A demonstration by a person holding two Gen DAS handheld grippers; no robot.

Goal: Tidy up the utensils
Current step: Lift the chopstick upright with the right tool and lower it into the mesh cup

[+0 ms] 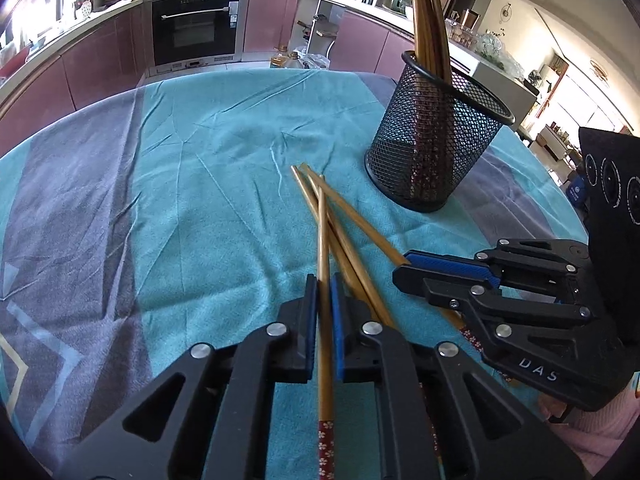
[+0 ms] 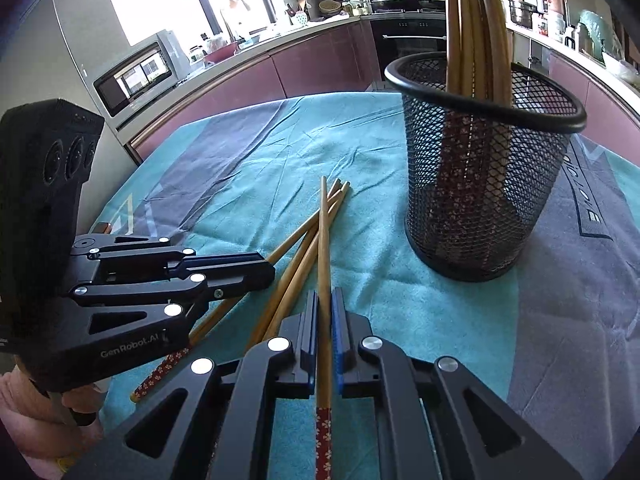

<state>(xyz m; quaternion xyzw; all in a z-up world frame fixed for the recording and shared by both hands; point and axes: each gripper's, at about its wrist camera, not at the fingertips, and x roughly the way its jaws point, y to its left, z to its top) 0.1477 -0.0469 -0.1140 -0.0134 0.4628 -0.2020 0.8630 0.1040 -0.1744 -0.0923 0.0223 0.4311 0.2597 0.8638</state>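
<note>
Brown bamboo chopsticks with red flowered ends lie crossed on the teal cloth (image 1: 200,184). My left gripper (image 1: 323,280) is shut on one chopstick (image 1: 322,232), which runs forward between its blue pads. My right gripper (image 2: 324,296) is shut on another chopstick (image 2: 324,240). Each gripper shows in the other's view: the right gripper (image 1: 400,270) at the right, the left gripper (image 2: 270,270) at the left. Two loose chopsticks (image 2: 288,292) lie between them. Beyond stands a black mesh cup (image 1: 432,152) (image 2: 480,184) that holds several upright chopsticks (image 1: 428,20) (image 2: 476,20).
The cloth (image 2: 260,160) has grey patches and covers a round table. Behind it run purple kitchen cabinets with an oven (image 1: 196,28) and a cluttered counter. A pink sleeve (image 1: 600,432) shows behind the right gripper, and a hand (image 2: 24,400) behind the left.
</note>
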